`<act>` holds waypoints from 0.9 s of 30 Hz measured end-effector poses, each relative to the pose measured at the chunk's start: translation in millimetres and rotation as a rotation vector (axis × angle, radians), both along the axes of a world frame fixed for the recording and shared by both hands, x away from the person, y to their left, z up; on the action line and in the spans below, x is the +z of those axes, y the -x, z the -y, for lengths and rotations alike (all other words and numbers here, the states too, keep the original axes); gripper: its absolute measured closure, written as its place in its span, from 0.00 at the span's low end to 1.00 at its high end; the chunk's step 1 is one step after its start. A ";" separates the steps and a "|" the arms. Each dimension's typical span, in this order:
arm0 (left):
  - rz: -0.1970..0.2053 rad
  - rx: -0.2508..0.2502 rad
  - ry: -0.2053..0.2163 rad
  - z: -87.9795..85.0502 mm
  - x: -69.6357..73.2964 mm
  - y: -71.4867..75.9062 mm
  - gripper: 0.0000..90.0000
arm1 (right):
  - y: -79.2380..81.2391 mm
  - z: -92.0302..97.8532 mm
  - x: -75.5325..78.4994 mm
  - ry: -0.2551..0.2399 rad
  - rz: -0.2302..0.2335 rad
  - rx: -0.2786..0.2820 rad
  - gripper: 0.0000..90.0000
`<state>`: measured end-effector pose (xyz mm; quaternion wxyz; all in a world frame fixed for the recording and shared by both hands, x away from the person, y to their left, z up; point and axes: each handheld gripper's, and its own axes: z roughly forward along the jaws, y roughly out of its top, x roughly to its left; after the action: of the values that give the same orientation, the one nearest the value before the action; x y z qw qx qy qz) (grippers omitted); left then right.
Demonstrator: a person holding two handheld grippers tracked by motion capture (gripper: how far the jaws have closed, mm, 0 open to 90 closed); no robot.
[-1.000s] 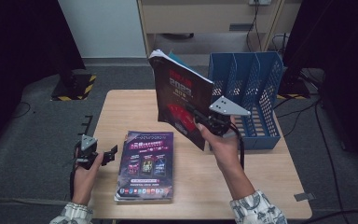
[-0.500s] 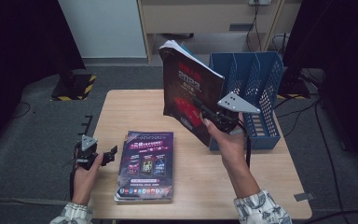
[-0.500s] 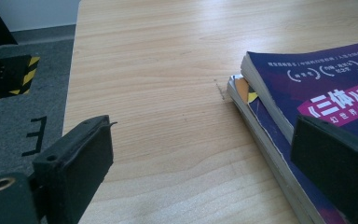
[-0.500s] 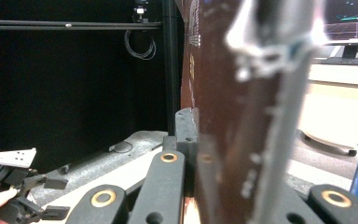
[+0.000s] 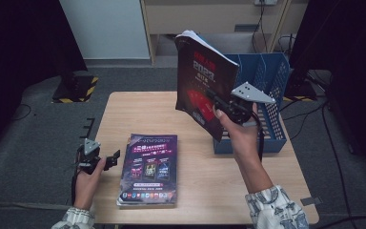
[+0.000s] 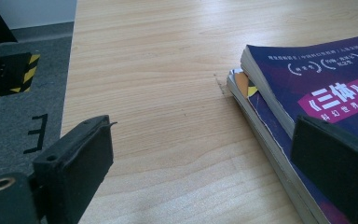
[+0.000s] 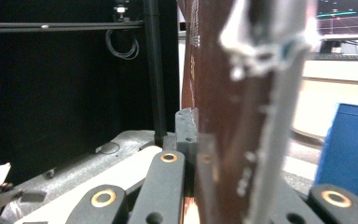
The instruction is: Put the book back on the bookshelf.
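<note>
Dark red book up in the air, blue rack right behind it!

Lower left of the high view: the left gripper (image 5: 106,159) idles with jaws spread and nothing between them, just beside the stack of purple-covered paperback books (image 5: 148,168) lying flat on the light wooden table (image 5: 138,112). In the left gripper view those paperbacks (image 6: 307,93) sit just past the right jaw. Centre right now: the right gripper (image 5: 219,106) is clamped on the lower edge of the dark red softcover book (image 5: 202,78), held nearly upright and tilted, long axis running top to bottom of the frame. The right gripper view has the book's edge (image 7: 223,140) squeezed between the jaws. Farther back, upper right: the blue plastic slotted file rack (image 5: 272,90), its open slots just beyond the book. I'd say the right hand, clearly nearer, must carry it on toward the upper right and lower it in.
</note>
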<state>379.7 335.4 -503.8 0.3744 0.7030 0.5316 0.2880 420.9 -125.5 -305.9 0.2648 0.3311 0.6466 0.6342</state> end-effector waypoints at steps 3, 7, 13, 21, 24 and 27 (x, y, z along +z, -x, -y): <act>0.001 -0.001 -0.003 -0.1 0.1 0.4 0.06 | -1.5 6.2 3.5 0.007 0.002 -0.020 0.96; 0.004 -0.003 -0.002 0.6 0.2 -0.1 0.06 | -0.2 19.2 6.1 0.021 0.005 -0.045 0.96; 0.002 -0.006 -0.003 1.0 0.2 -0.1 0.06 | 3.3 36.6 4.2 0.037 0.013 -0.080 0.96; 0.004 -0.004 -0.006 0.9 0.4 -0.1 0.06 | 6.3 55.9 -7.4 0.055 0.001 -0.124 0.96; 0.004 -0.003 -0.007 0.8 0.3 -0.1 0.06 | 7.5 64.7 -10.6 0.056 -0.004 -0.141 0.96; 0.002 -0.001 -0.008 0.4 0.0 -0.3 0.06 | 7.6 70.7 -12.5 0.057 -0.006 -0.154 0.96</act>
<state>380.0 335.0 -503.8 0.3722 0.7044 0.5299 0.2908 413.2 -196.1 -318.4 0.3202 0.3739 0.6380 0.5922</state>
